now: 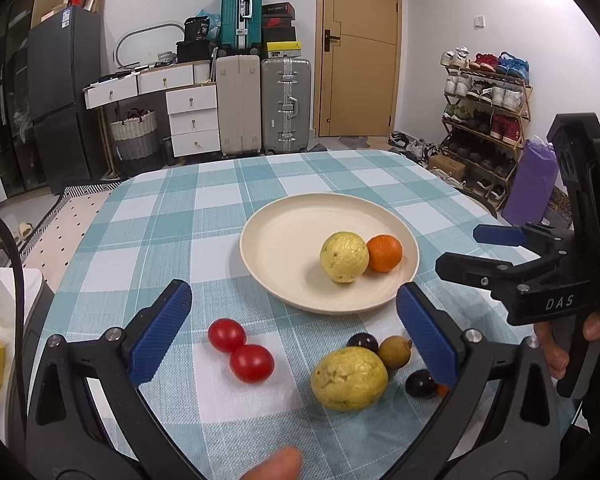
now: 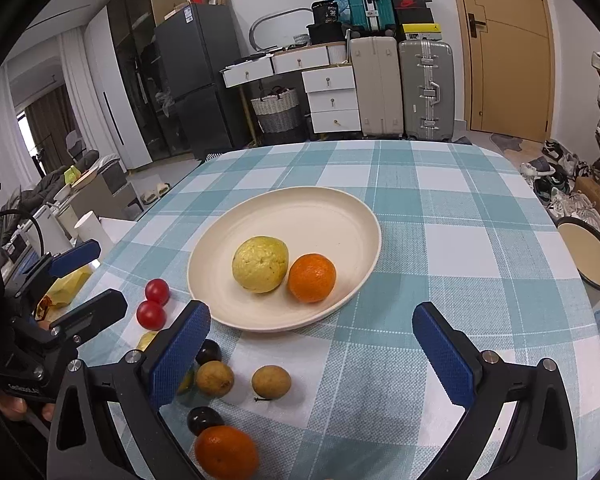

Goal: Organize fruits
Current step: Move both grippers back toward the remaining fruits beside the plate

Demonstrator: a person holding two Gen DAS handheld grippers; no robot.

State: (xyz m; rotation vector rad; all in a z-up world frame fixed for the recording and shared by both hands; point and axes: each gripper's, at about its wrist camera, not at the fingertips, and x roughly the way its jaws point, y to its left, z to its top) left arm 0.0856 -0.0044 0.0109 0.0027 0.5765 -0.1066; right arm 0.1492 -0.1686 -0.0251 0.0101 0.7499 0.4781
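A cream plate [image 1: 284, 240] [image 2: 320, 216] on the checked tablecloth holds a yellow guava [image 1: 344, 257] [image 2: 260, 264] and an orange [image 1: 385, 253] [image 2: 312, 278], touching. On the cloth near me lie two cherry tomatoes [image 1: 240, 350] [image 2: 154, 304], a second guava [image 1: 350, 378], two dark grapes [image 1: 363, 342] [image 2: 204, 420], two brown longans [image 2: 271, 382] and another orange [image 2: 226, 452]. My left gripper [image 1: 294, 332] is open above the loose fruit. My right gripper [image 2: 312, 356] is open, in front of the plate, and also shows at the right of the left wrist view [image 1: 460, 248].
The table's rounded far edge [image 2: 360, 144] faces suitcases, drawers and a door. A cream bowl [image 2: 588, 256] stands off the table's right side. A yellow bag [image 2: 66, 286] lies at the left edge. A shoe rack [image 1: 484, 120] stands to the right.
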